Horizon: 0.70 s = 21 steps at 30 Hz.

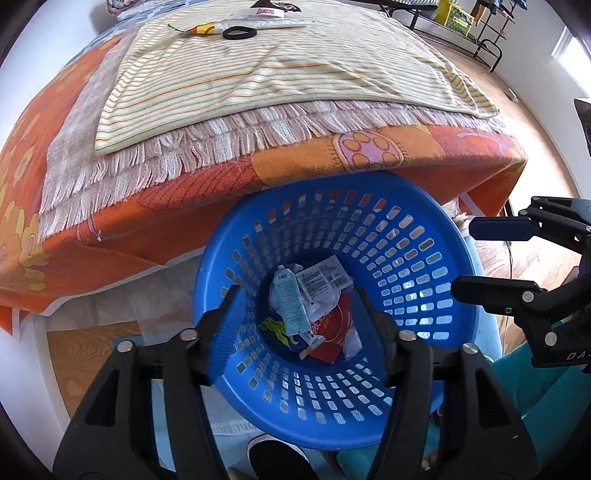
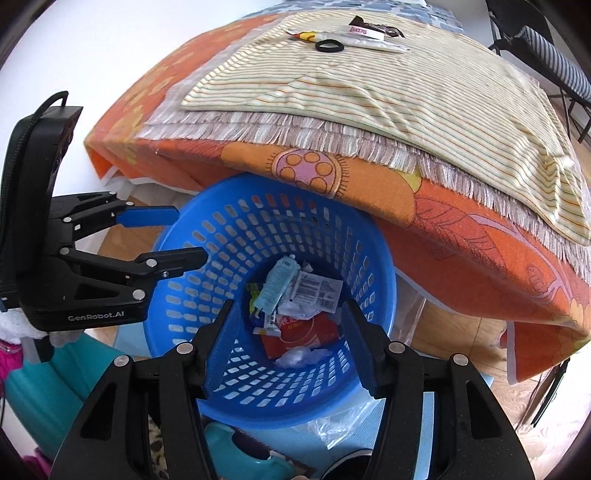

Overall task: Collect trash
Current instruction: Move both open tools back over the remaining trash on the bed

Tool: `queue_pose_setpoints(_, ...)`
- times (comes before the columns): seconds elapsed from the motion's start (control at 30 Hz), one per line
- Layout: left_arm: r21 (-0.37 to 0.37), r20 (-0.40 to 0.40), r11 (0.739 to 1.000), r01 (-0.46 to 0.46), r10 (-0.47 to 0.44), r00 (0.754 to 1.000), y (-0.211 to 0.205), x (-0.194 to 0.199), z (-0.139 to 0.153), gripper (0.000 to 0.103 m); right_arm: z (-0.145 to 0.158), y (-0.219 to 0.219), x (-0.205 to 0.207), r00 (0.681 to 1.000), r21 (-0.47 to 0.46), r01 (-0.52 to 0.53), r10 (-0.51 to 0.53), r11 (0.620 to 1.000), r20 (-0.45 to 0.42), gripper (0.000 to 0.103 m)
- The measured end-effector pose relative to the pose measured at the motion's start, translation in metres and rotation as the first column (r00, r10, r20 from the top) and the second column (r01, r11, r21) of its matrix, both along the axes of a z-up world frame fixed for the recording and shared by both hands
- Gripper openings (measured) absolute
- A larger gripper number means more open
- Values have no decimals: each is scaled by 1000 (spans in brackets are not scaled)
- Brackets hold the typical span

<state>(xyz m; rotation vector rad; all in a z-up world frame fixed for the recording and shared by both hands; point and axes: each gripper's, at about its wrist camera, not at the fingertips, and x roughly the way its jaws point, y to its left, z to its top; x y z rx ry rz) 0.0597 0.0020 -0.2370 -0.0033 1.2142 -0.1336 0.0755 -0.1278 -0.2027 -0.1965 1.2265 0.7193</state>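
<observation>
The left hand-held gripper point(image 1: 295, 325) hangs over the blue basket point(image 1: 436, 221) with its jaws apart and nothing between the pads; the right hand-held gripper point(image 2: 288, 339) hangs over the same basket, also parted and empty. Each shows in the other's view, beside the basket rim. At the bottom of the basket lies the trash gathered so far: a pale blue pouch point(image 1: 291, 302), a white label point(image 1: 323, 282), a red wrapper point(image 1: 332, 332) and crumpled white plastic point(image 2: 301, 356), loosely heaped together. The basket stands on the floor, tucked partly under the hanging edge of an orange cloth point(image 1: 184, 192) that covers the table. On top of it lie a fringed mat and a striped cloth point(image 1: 277, 77). At the far edge of the striped cloth more bits are left: a yellow and red wrapper point(image 1: 201, 28), a black ring point(image 1: 239, 33), a long white packet point(image 1: 273, 23) and a white band with lettering point(image 2: 364, 31), with a dark wrapper point(image 2: 388, 29) behind it. So the job looks partly done: several pieces are binned, both hands are free, and the far items still wait, though whether the ring and band count as trash I cannot tell
</observation>
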Motion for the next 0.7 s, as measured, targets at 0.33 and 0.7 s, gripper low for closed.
queue_pose_setpoints(0.33, -33, 22, 999, -31, 31, 999, 7, 13, 13, 63, 5, 0, 11, 999, -10, 38, -37, 999, 24, 67)
queue_pose_setpoints(0.7, -84, 80, 995, -56, 63, 995, 24, 56, 50, 63, 27, -8, 47, 989, 40, 119, -122, 992, 79, 70)
